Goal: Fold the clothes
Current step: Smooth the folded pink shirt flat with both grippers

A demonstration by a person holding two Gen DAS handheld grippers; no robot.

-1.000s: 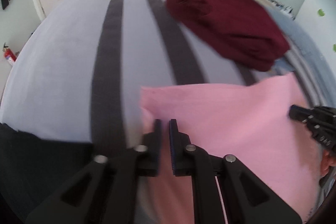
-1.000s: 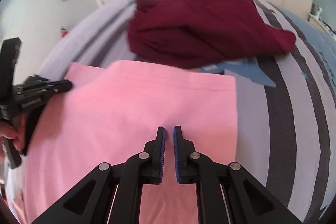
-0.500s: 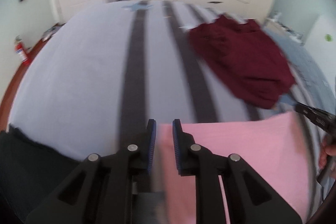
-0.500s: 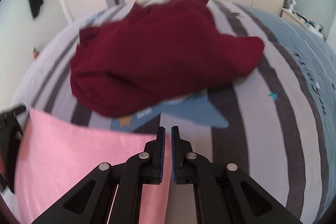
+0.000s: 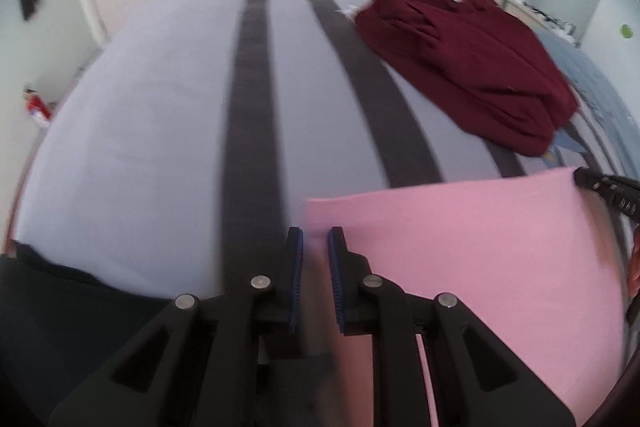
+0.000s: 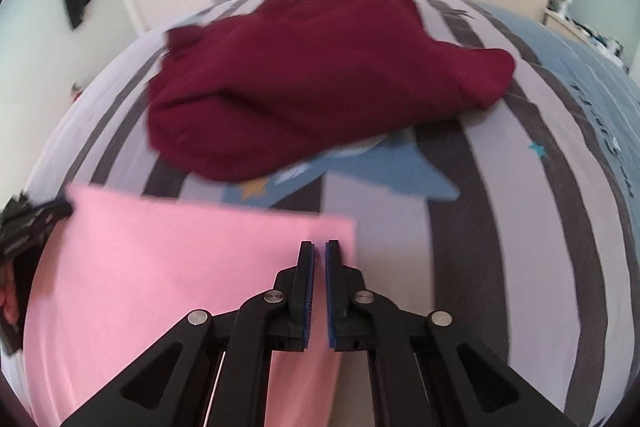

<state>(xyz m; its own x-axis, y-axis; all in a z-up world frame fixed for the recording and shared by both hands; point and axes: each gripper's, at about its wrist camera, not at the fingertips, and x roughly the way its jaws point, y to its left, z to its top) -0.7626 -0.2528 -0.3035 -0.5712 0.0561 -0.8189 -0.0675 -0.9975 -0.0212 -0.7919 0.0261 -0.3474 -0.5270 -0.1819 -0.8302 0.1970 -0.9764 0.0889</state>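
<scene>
A pink garment (image 5: 472, 251) lies folded flat on the striped bed, also in the right wrist view (image 6: 168, 267). My left gripper (image 5: 316, 239) is at its near left corner, jaws a little apart, nothing clearly between them. My right gripper (image 6: 320, 251) is over the garment's right edge, jaws nearly closed with a thin gap; no cloth shows between them. Each gripper shows at the edge of the other's view. A dark red garment (image 5: 472, 59) lies crumpled further back, also in the right wrist view (image 6: 312, 75).
The bed (image 5: 160, 115) has a grey and dark striped cover with blue star prints (image 6: 384, 171). A black cloth (image 5: 60, 307) lies at the near left edge. White wardrobes and a door stand behind the bed.
Both grippers pulled back towards the near side, then dropped again at the pink garment's front corners. The left jaws opened a little. The pink garment lies flatter.
</scene>
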